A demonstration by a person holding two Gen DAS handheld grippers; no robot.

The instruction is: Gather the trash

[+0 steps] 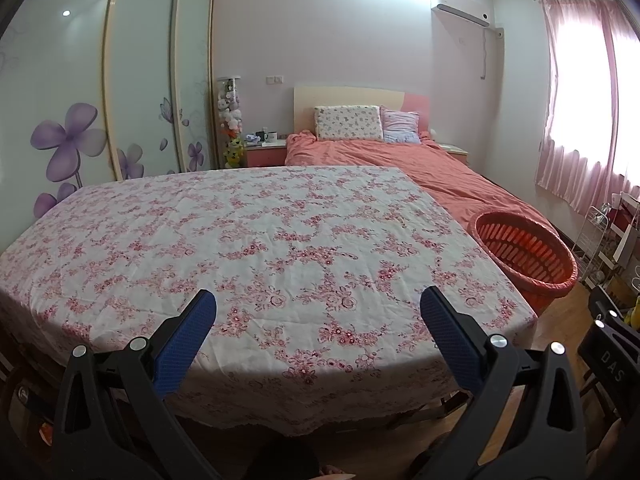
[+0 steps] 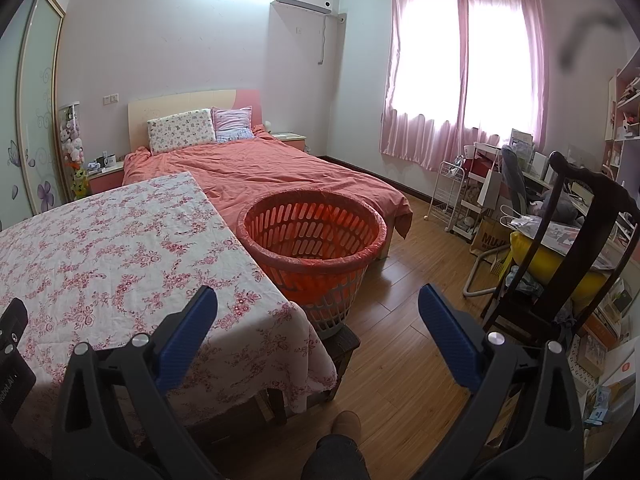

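Hovering agape, both tongs (image 1: 318, 300) (image 2: 318, 300) empty near orange basket (image 2: 312, 236)

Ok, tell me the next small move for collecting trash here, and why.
Probably pan both grippers to look for trash first. The left gripper and right gripper are open and empty, the floral tablecloth shows no litter, and the lined orange basket beside it shows none inside.

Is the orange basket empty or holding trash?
Apparently empty: the orange basket shows only its slatted inside wall in the right wrist view; its bottom is hidden.
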